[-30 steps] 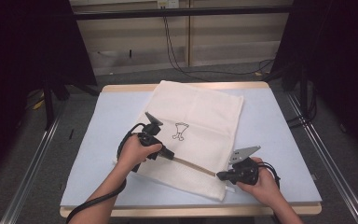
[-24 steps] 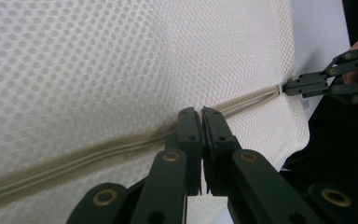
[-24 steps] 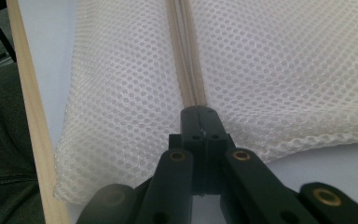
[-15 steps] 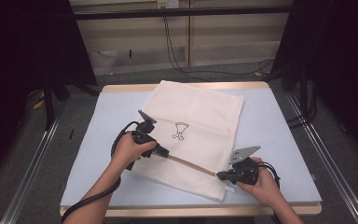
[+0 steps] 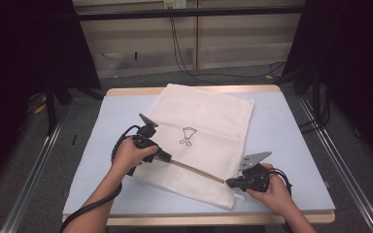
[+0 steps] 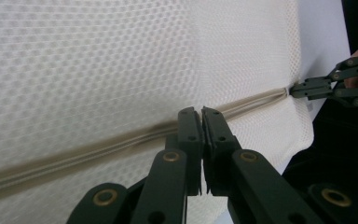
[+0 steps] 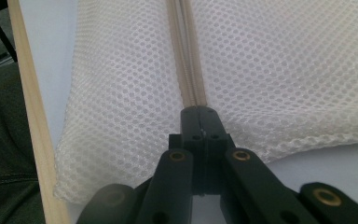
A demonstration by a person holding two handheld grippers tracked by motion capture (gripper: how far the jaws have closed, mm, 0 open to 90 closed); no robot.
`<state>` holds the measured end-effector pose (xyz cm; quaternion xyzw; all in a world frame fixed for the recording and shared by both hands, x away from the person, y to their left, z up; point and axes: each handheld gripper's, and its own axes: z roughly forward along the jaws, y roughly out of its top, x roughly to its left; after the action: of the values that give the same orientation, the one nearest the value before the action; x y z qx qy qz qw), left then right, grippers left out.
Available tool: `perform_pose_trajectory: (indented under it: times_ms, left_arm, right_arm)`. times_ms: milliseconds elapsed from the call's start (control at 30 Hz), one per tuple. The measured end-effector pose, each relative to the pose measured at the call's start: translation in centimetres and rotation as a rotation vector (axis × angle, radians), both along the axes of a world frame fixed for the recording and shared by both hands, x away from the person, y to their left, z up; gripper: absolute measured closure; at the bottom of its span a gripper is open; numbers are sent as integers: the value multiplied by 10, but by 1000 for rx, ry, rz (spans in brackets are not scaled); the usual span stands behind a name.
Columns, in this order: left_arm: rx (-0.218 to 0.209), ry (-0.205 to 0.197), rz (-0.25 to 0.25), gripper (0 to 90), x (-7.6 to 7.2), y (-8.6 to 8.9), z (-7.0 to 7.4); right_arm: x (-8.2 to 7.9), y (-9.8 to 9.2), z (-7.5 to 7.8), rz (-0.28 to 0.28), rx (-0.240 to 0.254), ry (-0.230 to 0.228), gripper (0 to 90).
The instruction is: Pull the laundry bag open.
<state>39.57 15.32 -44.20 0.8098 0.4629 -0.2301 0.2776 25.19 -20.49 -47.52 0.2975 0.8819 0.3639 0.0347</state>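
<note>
1. Right tongs (image 5: 229, 183), at about 5 o'clock on the bench (image 5: 92, 145) near its front edge, are pressed together on the near end of the zipper (image 5: 196, 171) of a white mesh bag (image 5: 209, 116); the right gripper view shows the tips (image 7: 199, 114) clamped on the zipper end.
2. The right hand (image 5: 272, 187) grips the tool body just behind them.
3. The zipper runs as a tan line across the near part of the bag, from 5 o'clock towards 9 o'clock.
4. Left tongs (image 5: 167, 158), near the bench centre, are pressed together on the zipper at its far end; the left gripper view shows their tips (image 6: 201, 119) on the zipper line, with the right tongs (image 6: 307, 87) farther along it.
5. The left hand (image 5: 128, 155) holds that tool at about 9 o'clock.
6. The bag lies flat, skewed, reaching to 12 o'clock, with a small black drawing (image 5: 188, 136) near its middle.
</note>
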Motion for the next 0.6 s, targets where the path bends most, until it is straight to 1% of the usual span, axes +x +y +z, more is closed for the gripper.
perform_pose_trajectory:
  times_ms: [33, 67, 100, 133, 233, 300, 333, 367, 400, 433, 467, 500, 567, 600]
  left_arm:
    - [-5, 10, 11, 871, 0, 2, 0]
    - [1, 5, 17, 871, 0, 4, 1]
    - [-6, 5, 12, 872, 1, 6, 0]
    - [-18, 18, 24, 871, 1, 6, 0]
    - [-20, 15, 22, 871, 1, 5, 1]
    - [-5, 7, 6, 872, 2, 6, 1]
    - [11, -8, 0, 871, 3, 7, 2]
    - [21, -4, 9, 872, 3, 7, 3]
    - [3, 4, 19, 872, 3, 8, 3]
    - [17, -6, 17, 872, 4, 10, 5]
    - [19, -5, 16, 872, 5, 13, 6]
    - [13, -4, 23, 872, 5, 14, 6]
    - [16, -3, 35, 872, 6, 18, 7]
    - [21, -8, 29, 872, 7, 21, 6]
  right_arm:
    - [0, 0, 0, 2, 1, 2, 900]
    - [0, 0, 0, 2, 0, 2, 900]
    - [0, 0, 0, 6, 1, 2, 900]
    - [0, 0, 0, 4, 1, -1, 900]
    - [0, 0, 0, 5, 0, -2, 900]
    - [0, 0, 0, 1, -2, -3, 900]
    - [0, 0, 0, 4, -1, -4, 900]
    - [0, 0, 0, 3, -2, -3, 900]
    - [0, 0, 0, 3, 0, -2, 900]
    - [0, 0, 0, 0, 1, 1, 900]
    - [0, 0, 0, -1, 1, 0, 900]
    - [0, 0, 0, 0, 0, 1, 900]
    - [0, 0, 0, 7, 1, 3, 900]
    - [0, 0, 0, 2, 0, 3, 900]
